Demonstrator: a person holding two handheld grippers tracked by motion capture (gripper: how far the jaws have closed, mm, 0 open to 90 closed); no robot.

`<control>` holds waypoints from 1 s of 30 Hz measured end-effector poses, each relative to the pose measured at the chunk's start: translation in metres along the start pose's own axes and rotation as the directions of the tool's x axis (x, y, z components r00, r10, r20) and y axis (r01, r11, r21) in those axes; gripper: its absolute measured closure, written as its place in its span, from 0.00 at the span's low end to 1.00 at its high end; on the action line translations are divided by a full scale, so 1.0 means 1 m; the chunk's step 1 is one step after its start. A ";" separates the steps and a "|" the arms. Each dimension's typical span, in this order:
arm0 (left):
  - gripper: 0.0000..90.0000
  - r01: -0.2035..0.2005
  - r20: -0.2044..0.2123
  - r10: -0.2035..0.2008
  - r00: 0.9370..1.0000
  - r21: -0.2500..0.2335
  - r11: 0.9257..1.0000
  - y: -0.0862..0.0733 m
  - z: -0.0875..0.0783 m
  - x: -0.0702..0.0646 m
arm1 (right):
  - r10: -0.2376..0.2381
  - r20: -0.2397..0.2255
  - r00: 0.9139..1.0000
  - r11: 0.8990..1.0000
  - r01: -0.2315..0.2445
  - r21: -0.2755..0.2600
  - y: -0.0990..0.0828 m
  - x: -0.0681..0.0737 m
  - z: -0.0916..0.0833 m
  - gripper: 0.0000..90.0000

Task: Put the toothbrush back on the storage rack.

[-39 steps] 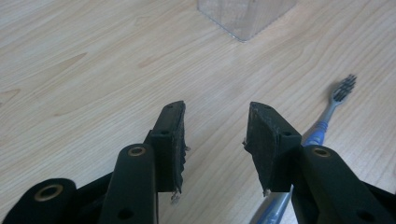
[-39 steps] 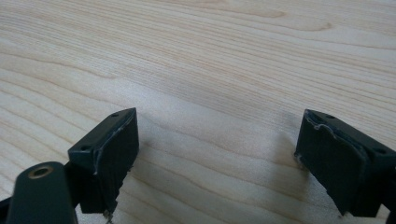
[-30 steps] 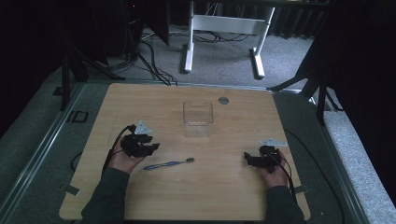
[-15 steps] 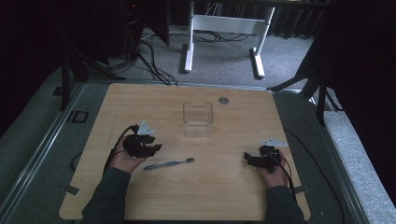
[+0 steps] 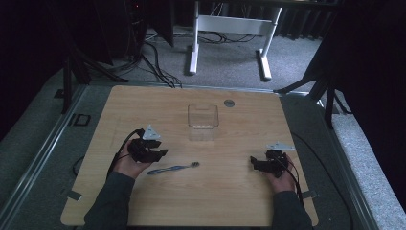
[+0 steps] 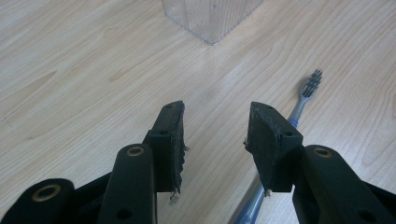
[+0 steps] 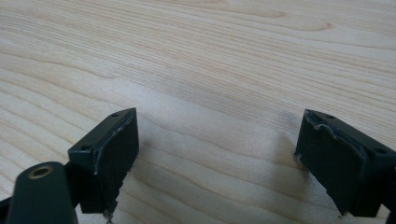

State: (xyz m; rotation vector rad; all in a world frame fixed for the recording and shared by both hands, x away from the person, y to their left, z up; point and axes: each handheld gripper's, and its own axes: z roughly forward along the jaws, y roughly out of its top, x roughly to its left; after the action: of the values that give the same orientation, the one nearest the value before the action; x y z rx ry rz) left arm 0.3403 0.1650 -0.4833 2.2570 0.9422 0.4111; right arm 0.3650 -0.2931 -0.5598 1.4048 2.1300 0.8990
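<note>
The toothbrush (image 6: pixel 299 105) lies flat on the desk (image 5: pixel 239 201), just to the right of the left gripper (image 6: pixel 217 135), its blue-grey handle running under the right jaw and its bristled head pointing away, ahead and right of the jaw tips. Farther ahead stands a clear plastic box (image 6: pixel 210 16), open at the top.

The left gripper's jaws stand well apart with bare wood between them, holding nothing. The right gripper (image 7: pixel 219 154) rests well off to the side, its jaws spread wide over plain desk, also empty.

The toothbrush looks light and stiff, a slim plastic stick that could skid or spin on smooth wood if nudged from one side. Its low profile means the jaws must come right down to the desk surface; the mid-handle seems the best hold, across its width, clear of the bristles.

Against the earlier high views, nothing has shifted noticeably: both hands, the toothbrush and the box sit where they were.
</note>
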 end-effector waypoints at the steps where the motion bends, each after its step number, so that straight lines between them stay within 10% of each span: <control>1: 0.62 -0.004 0.002 0.004 1.000 0.001 1.000 0.000 0.000 0.000 | 0.000 0.000 1.000 1.000 0.000 0.000 0.000 0.000 0.000 0.14; 30: 0.64 -0.092 0.103 0.093 0.990 -0.011 0.996 0.011 0.007 -0.009 | -0.001 0.000 1.000 1.000 0.001 0.000 0.000 0.000 0.000 0.14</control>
State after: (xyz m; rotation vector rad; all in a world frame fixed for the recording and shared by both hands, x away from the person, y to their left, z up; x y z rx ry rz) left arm 0.3433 0.1493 -0.4816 2.2992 0.7851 0.3327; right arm 0.3651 -0.2931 -0.5598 1.4035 2.1302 0.8987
